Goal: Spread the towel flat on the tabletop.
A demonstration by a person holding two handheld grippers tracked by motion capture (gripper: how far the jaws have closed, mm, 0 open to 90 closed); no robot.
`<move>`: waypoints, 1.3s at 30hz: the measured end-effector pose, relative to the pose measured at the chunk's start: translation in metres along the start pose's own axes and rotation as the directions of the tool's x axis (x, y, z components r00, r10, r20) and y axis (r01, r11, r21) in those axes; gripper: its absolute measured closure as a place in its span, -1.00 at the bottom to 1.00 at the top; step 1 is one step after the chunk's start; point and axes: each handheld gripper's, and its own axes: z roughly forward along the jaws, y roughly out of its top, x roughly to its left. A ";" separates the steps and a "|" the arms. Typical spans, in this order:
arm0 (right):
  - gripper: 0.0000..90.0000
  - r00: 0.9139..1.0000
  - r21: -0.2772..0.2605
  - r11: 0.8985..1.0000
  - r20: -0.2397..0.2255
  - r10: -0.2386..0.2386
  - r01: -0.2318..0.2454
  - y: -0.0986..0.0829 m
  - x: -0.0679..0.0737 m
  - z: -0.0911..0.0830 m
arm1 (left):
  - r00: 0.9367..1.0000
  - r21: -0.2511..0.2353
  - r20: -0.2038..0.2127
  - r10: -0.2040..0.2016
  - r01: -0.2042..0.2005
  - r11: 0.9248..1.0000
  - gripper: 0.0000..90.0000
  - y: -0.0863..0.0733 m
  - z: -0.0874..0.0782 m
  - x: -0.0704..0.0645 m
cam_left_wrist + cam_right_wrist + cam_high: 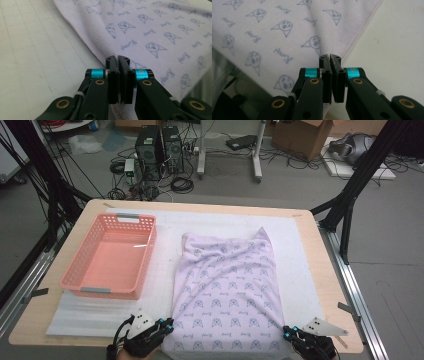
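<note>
The pink perforated plastic basket (111,256) blocks the table's nine o'clock side. The lilac printed towel (227,290) covers the centre; bare white foam mat (300,265) at three o'clock gives open passage.

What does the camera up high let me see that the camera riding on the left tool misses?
The high view takes in the pink basket, empty, left of the towel, the whole wooden table, the right tool at the towel's other near corner, and computers and cables on the floor beyond. The left gripper view gives the close detail: the jaws pressed together on the towel's hem and its stitched edge. Both share the printed lilac towel on the white mat and the left tool.
</note>
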 end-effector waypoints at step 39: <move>0.52 0.998 -0.066 0.997 0.041 0.043 -0.040 0.006 0.000 -0.006 | 0.996 -0.065 -0.012 -0.087 0.086 0.994 0.27 0.020 0.017 0.017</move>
